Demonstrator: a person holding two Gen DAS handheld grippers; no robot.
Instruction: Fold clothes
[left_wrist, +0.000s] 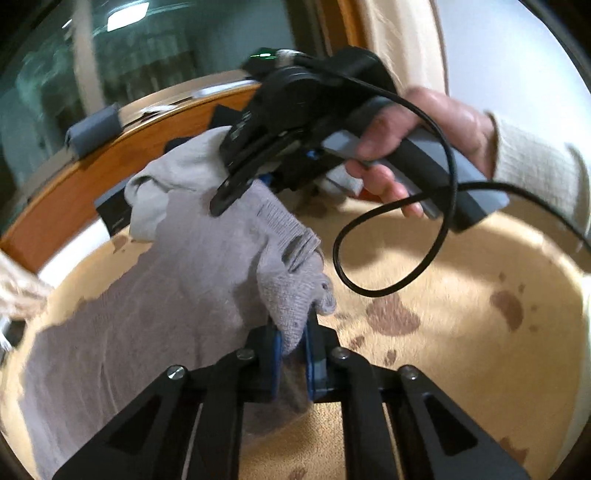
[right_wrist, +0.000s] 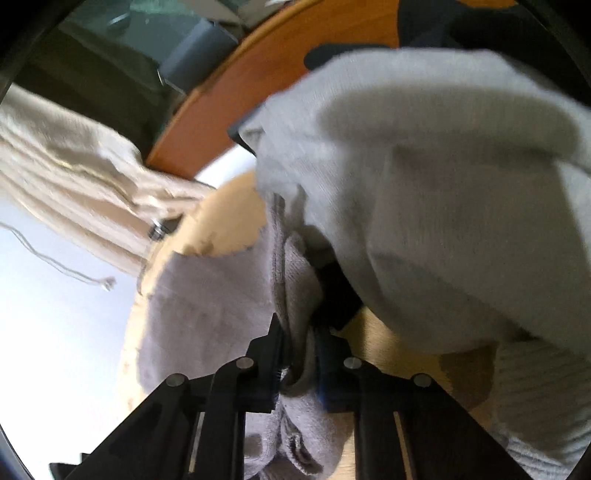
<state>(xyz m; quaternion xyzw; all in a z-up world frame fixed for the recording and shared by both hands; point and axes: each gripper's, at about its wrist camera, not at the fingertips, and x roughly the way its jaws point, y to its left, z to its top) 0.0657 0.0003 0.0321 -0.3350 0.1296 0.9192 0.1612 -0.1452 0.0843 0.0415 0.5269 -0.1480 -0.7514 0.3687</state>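
A grey-mauve knit sweater (left_wrist: 177, 280) hangs lifted over a tan spotted blanket (left_wrist: 424, 280). My left gripper (left_wrist: 293, 347) is shut on a bunched ribbed edge of the sweater. In the left wrist view my right gripper (left_wrist: 243, 184), held by a hand, is shut on another part of the sweater further back. In the right wrist view my right gripper (right_wrist: 299, 354) pinches a fold of the sweater (right_wrist: 207, 310). A paler grey part of the garment (right_wrist: 443, 192) billows close to the lens and hides much of the scene.
A wooden bed frame (left_wrist: 92, 173) curves behind the blanket, with a dark window (left_wrist: 147, 55) beyond. A beige ribbed garment (right_wrist: 74, 177) with a drawstring lies at the left on a white sheet (right_wrist: 55, 332). A black cable (left_wrist: 369, 236) loops below the right gripper.
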